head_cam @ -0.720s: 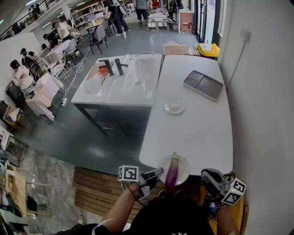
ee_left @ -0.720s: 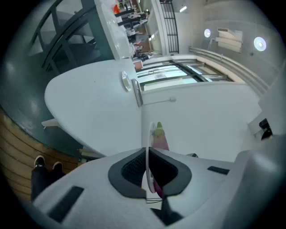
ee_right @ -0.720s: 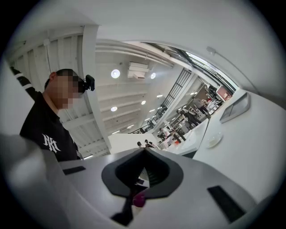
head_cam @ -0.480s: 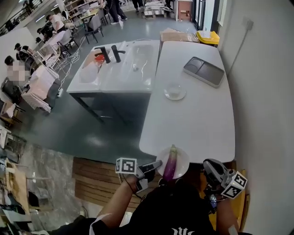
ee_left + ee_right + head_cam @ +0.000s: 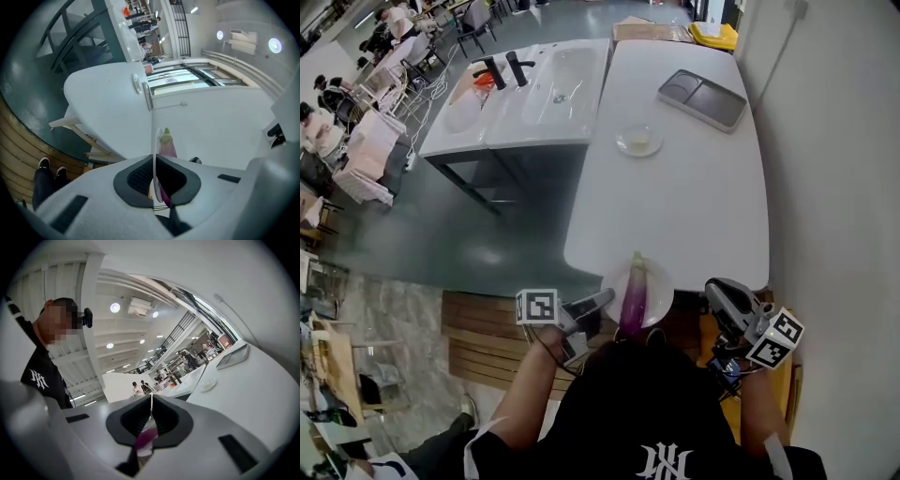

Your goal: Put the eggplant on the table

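Still no real change: the long purple eggplant [image 5: 633, 292] lies on the round white plate [image 5: 662, 298] at the near edge of the white table [image 5: 675, 187], as before. Left gripper [image 5: 606, 299] pinches the plate's rim; right gripper [image 5: 713, 289] seems clamped on the opposite rim. Eggplant's near end hidden by the person's shoulders; plate resting or lifted, unclear.
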A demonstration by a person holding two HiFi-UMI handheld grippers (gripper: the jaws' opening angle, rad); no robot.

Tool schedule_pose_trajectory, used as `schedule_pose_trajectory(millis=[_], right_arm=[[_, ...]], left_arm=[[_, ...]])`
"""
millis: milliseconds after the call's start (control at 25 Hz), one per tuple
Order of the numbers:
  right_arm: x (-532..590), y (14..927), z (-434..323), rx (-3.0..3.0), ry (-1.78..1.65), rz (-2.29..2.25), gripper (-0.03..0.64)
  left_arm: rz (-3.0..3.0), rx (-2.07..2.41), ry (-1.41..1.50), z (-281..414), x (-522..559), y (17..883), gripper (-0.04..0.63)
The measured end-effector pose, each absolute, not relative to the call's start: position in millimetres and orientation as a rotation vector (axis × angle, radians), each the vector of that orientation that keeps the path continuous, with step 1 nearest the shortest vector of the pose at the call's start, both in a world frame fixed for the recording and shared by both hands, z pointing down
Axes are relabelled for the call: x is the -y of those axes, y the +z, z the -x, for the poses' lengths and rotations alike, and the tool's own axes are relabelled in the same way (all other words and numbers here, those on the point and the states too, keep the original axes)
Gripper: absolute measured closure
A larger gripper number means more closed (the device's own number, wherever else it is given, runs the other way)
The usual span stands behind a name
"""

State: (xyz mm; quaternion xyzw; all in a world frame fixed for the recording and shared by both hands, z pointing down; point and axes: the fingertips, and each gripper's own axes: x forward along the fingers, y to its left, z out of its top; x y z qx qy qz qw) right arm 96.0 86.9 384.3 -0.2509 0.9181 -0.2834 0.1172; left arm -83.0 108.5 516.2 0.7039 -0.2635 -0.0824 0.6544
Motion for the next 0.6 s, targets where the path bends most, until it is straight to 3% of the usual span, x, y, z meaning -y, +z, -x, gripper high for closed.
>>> schedule_pose_trajectory(millis=[240, 400, 600], right_arm=[[-89.5, 395.9, -109.8, -2.657, -0.861, 0.852, 0.605], [-90.6, 405.5, -103.1, -2.655, -0.930, 0.889, 0.512], [-89.7, 424.9, -78.6, -2.670, -1.030, 0.909, 0.509]], left_arm=[[-1.583, 0.548, -0.251, 74.1, -100.8, 497.2, 0.581], [-1.604, 0.547, -0.227, 79.7, -95.0, 487.2, 0.581], [-1.640, 0.526, -0.202, 90.5, -83.5, 478.2, 0.581]])
